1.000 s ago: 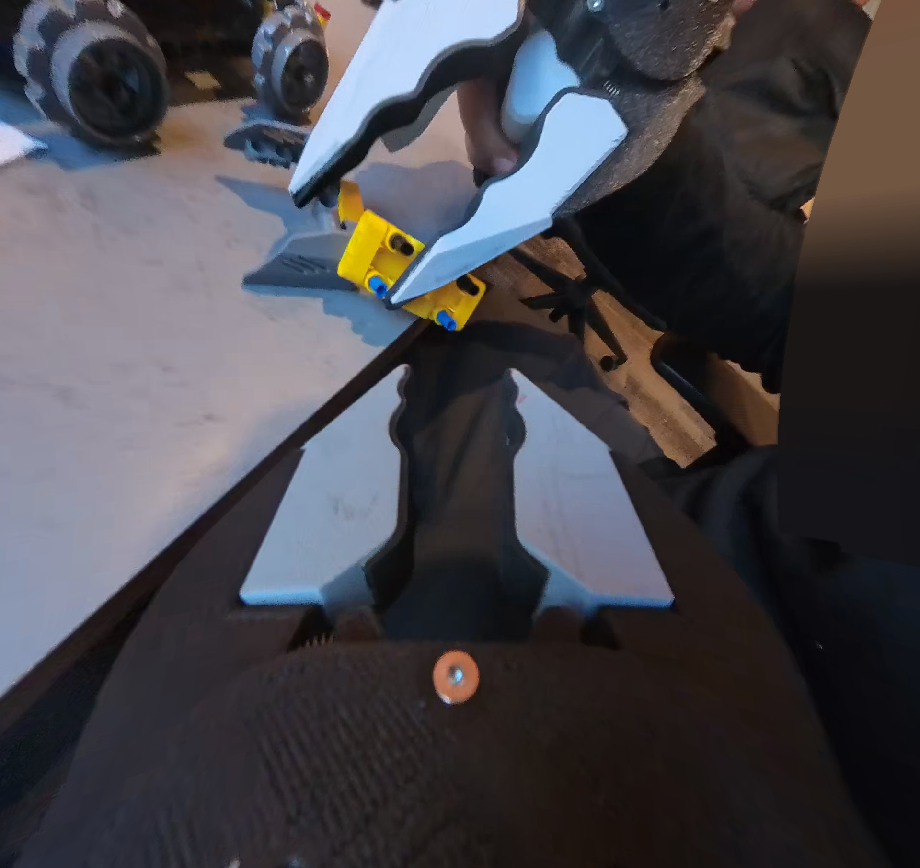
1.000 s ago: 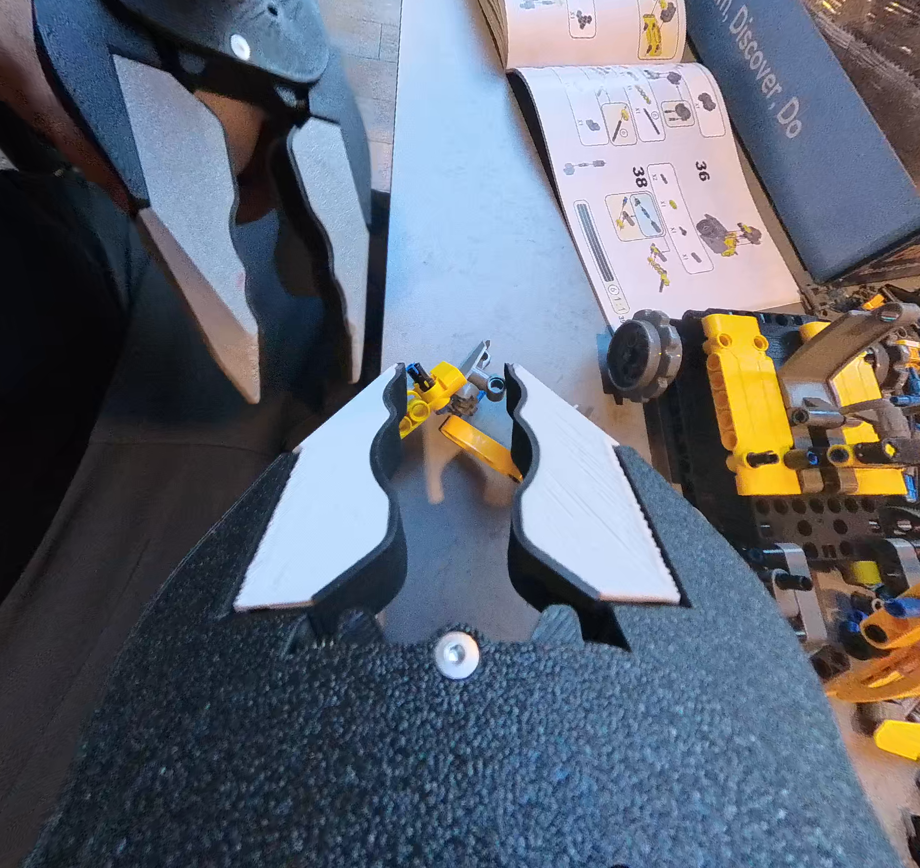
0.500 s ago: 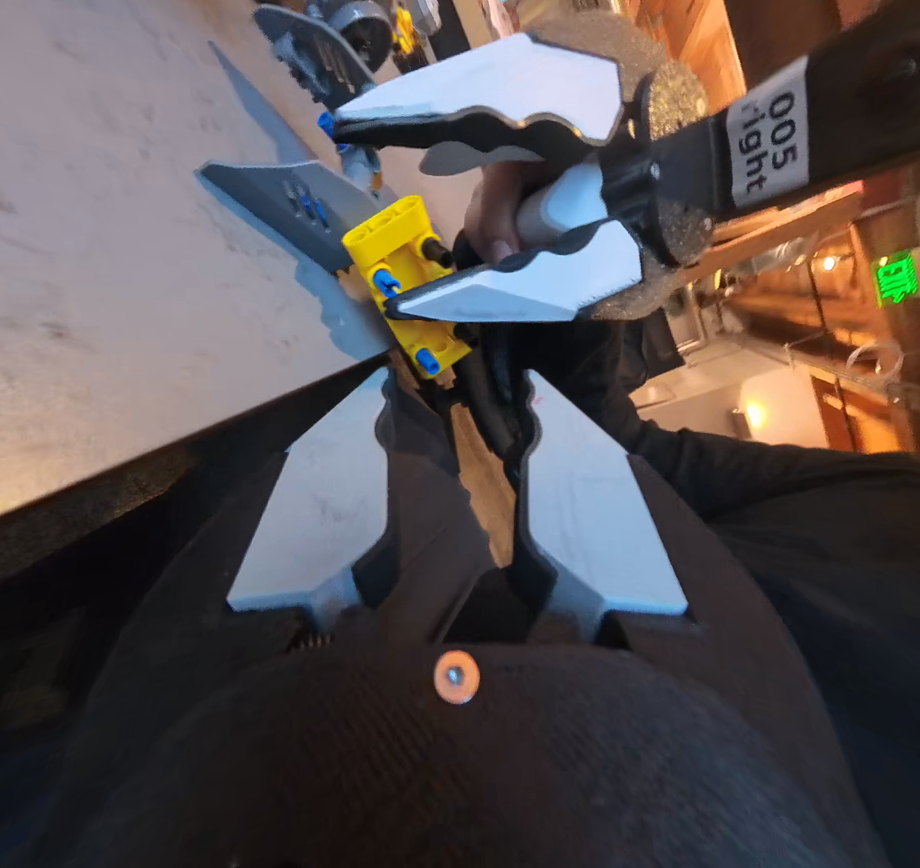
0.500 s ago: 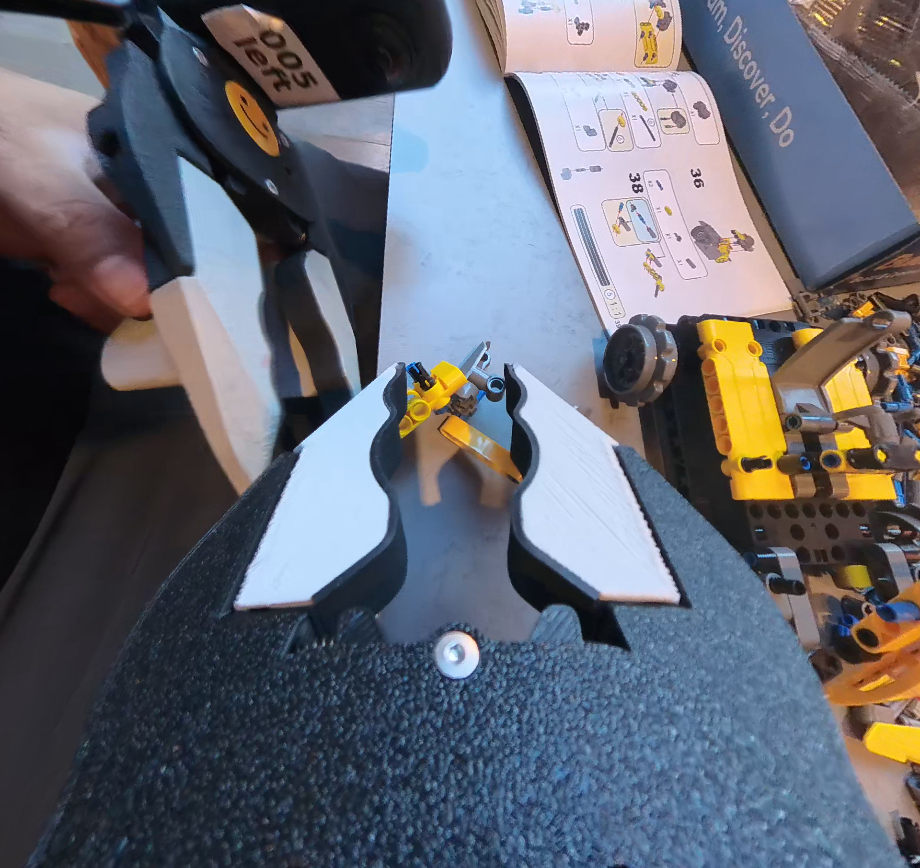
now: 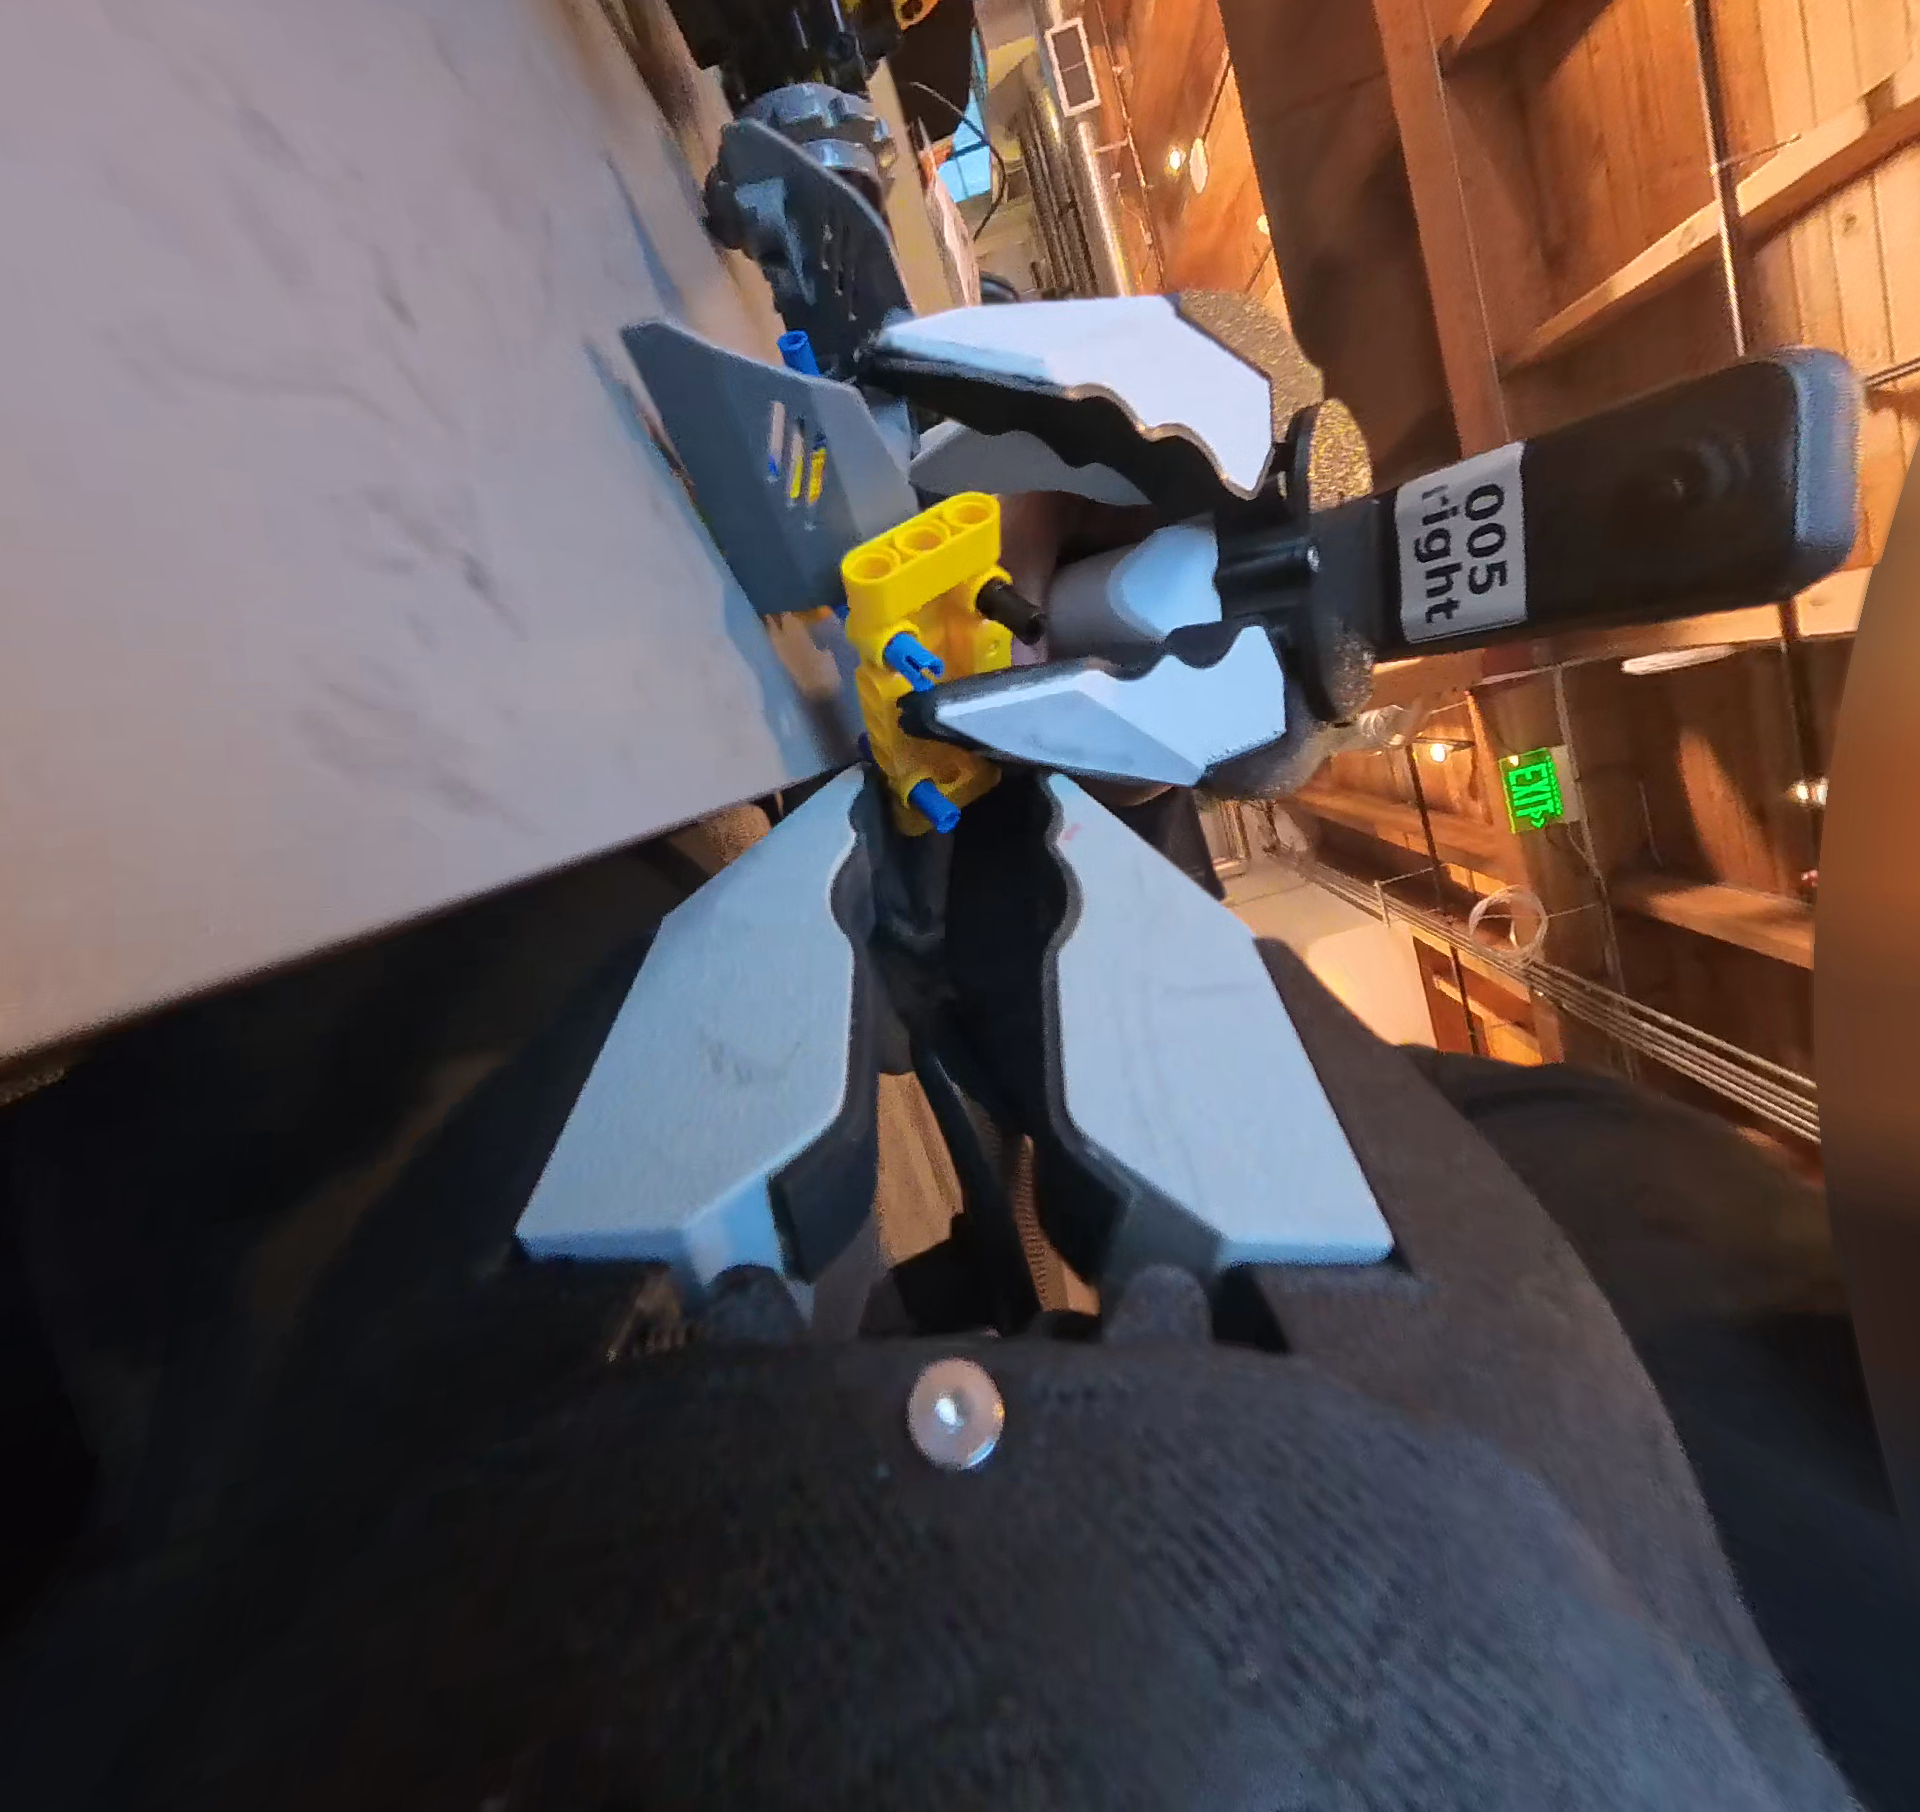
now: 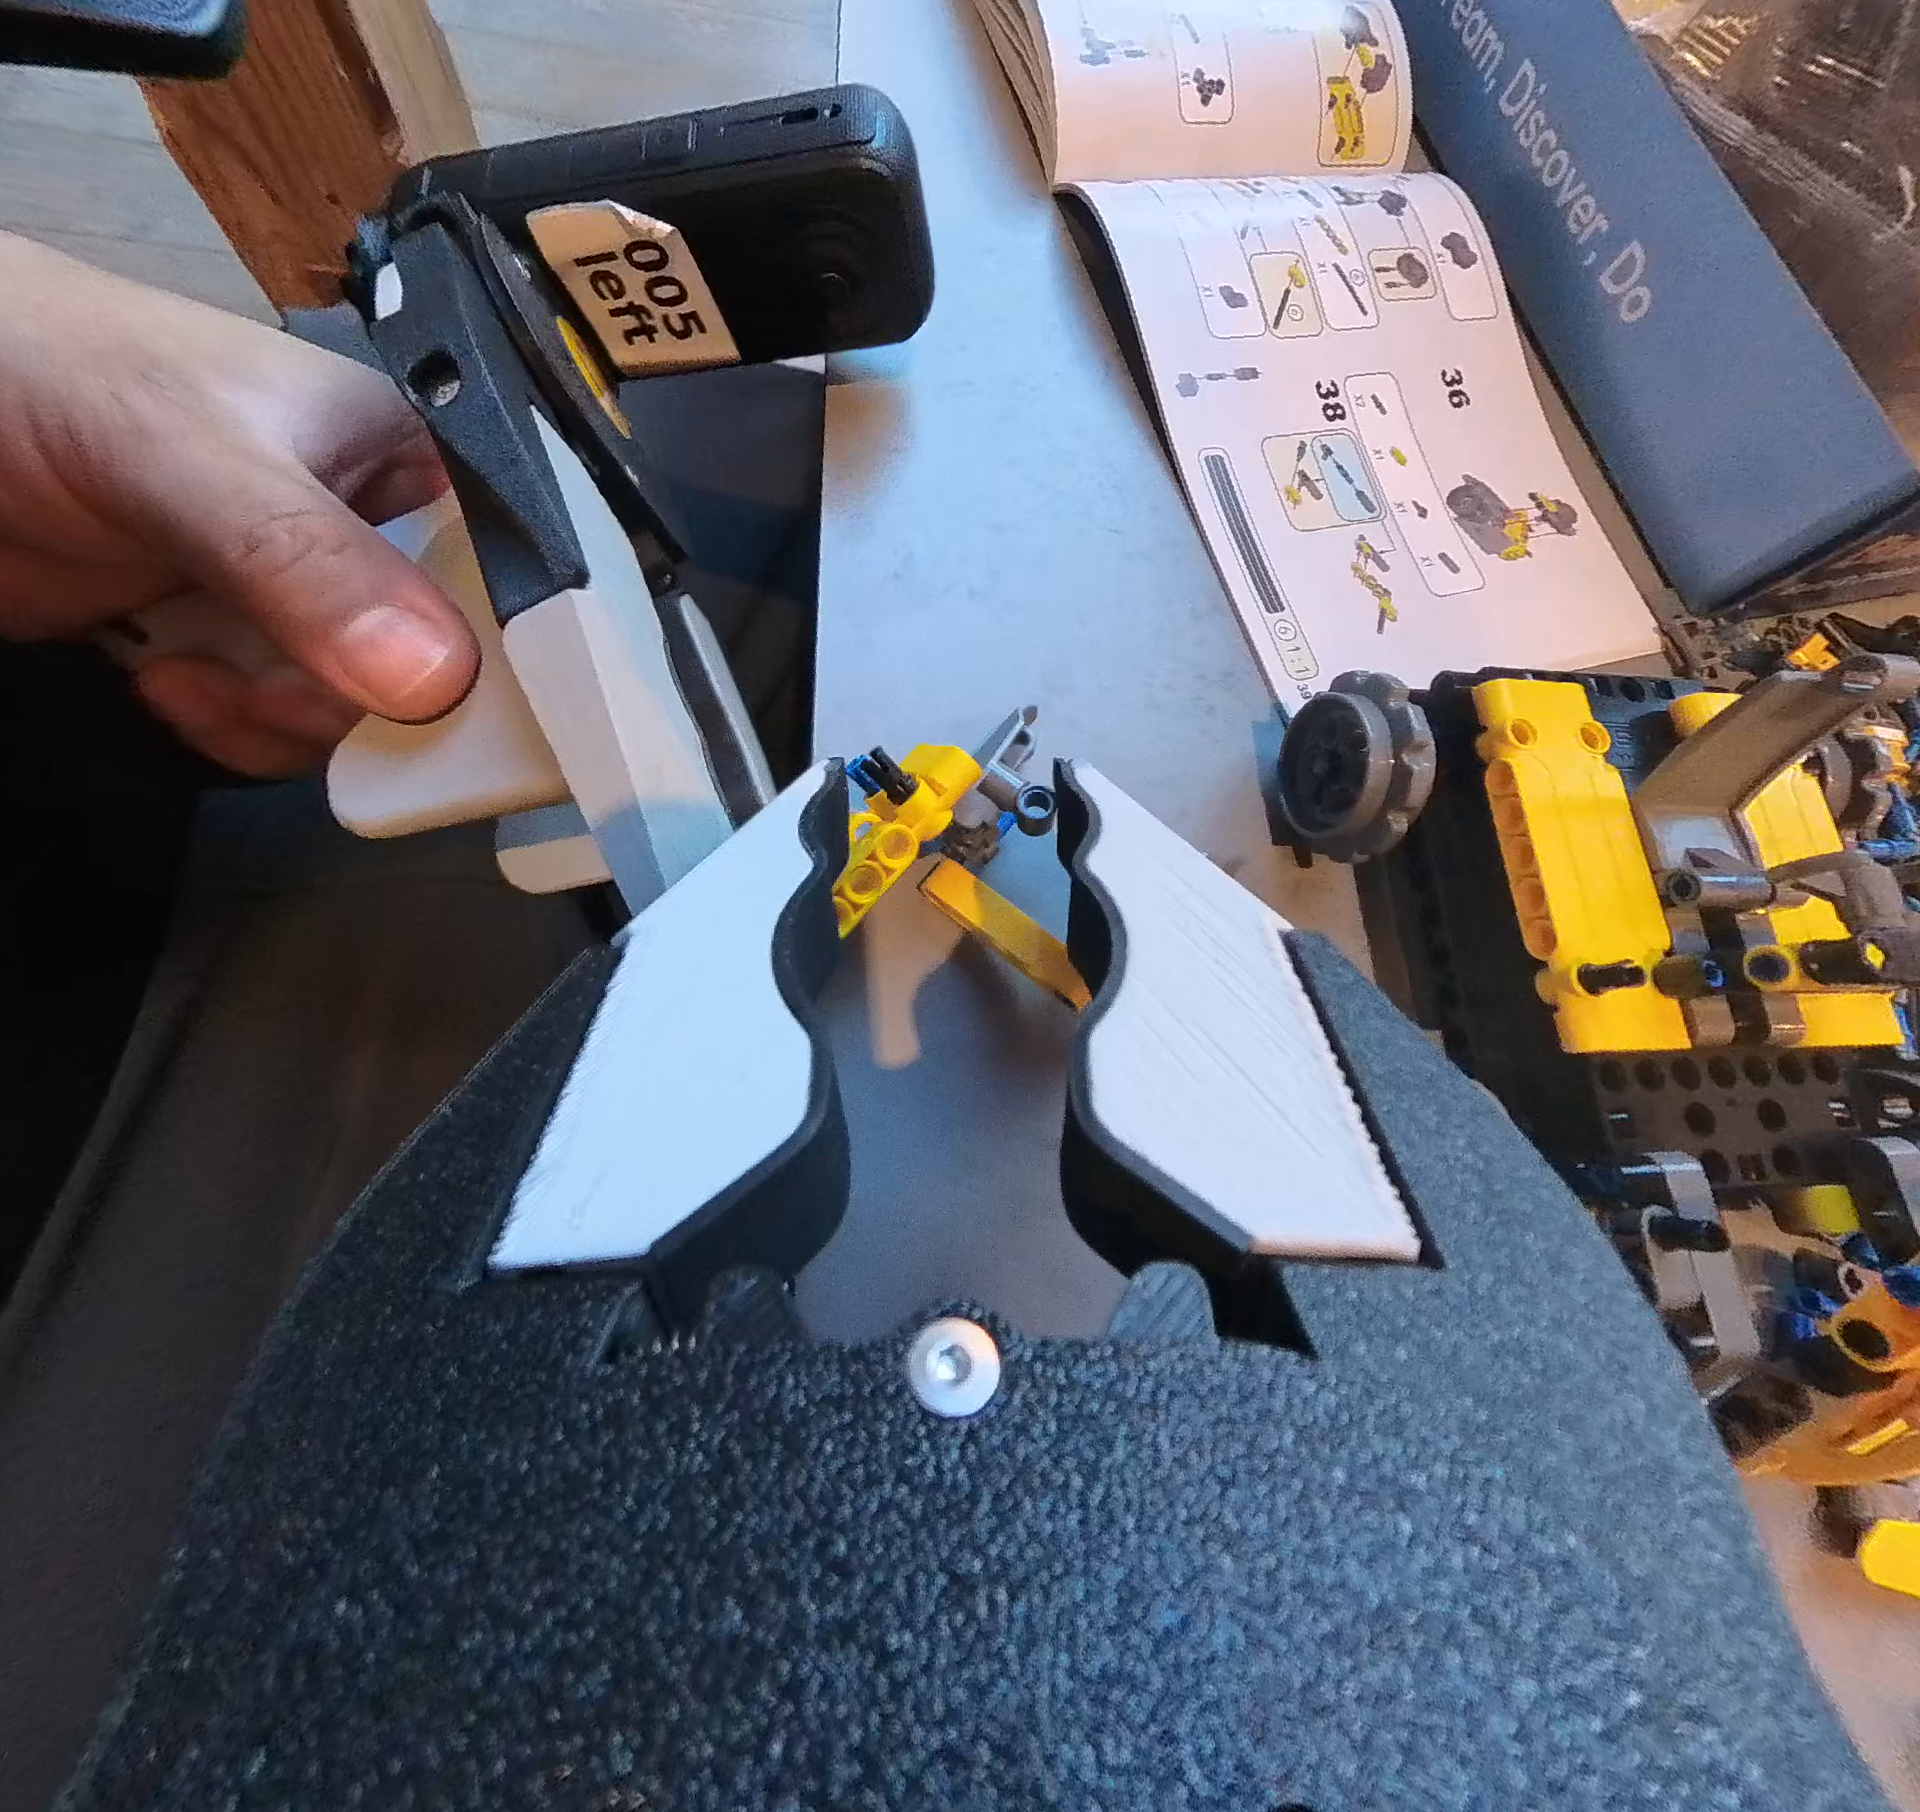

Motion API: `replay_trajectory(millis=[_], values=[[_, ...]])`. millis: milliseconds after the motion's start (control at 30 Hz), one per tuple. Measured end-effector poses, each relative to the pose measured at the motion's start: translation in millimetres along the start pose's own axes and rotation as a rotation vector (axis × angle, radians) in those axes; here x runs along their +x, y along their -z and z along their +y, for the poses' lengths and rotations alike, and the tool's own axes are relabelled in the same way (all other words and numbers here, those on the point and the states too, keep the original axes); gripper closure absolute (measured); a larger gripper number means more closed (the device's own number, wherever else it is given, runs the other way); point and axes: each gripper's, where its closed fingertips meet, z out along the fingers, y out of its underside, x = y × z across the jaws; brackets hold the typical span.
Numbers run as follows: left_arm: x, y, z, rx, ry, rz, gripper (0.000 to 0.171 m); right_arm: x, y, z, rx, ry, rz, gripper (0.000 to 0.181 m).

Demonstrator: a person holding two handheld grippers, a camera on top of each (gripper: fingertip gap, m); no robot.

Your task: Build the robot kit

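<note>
Right claw (image 6: pixel 940 796) spread around the small yellow-and-grey brick assembly (image 6: pixel 914 812) at the grey table (image 6: pixel 997 474) edge, gripping nothing. Left claw (image 5: pixel 956 806), spread and empty, sits just below that assembly. One nudge could tip it off the edge.

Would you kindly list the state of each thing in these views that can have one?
Left hand-held gripper: open, empty, tips just below the yellow brick piece.
Right hand-held gripper: open around the small yellow-and-grey brick assembly, one fingertip touching it.
White instruction booklet: lying open on the grey table.
Large yellow-and-black brick vehicle: partly built, resting on the table.
</note>
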Motion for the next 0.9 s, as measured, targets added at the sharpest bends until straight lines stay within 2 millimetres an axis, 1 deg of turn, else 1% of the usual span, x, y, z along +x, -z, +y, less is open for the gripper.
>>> replay_trajectory(millis=[167,400,467,533,600,667,733,767,867,900], values=[[2,-1,3,-0.018,0.000,0.037,0.146,-1,3,1,0.017,-0.019,0.000,0.143],[-1,0,6,-0.044,-0.018,0.036,0.147,1,10,2,0.023,-0.045,0.024,0.143],[0,-1,6,-0.047,-0.016,0.041,0.147,1,14,2,0.017,-0.047,0.038,0.143],[1,0,8,-0.052,-0.021,0.039,0.146,-1,22,-1,0.029,-0.061,0.053,0.143],[0,1,11,-0.061,-0.034,0.032,0.146,-6,32,-4,0.058,-0.123,0.036,0.146],[0,2,14,-0.066,-0.057,0.020,0.146,-13,36,-3,0.073,-0.231,-0.008,0.148],[1,4,15,-0.072,-0.095,0.004,0.147,-23,35,2,0.068,-0.352,-0.061,0.150],[1,4,16,-0.074,-0.116,-0.003,0.146,-27,34,5,0.070,-0.396,-0.079,0.155],[3,5,19,-0.089,-0.185,-0.031,0.146,-33,33,4,0.111,-0.487,-0.103,0.169],[3,4,20,-0.093,-0.209,-0.045,0.146,-36,32,4,0.115,-0.508,-0.120,0.171]])
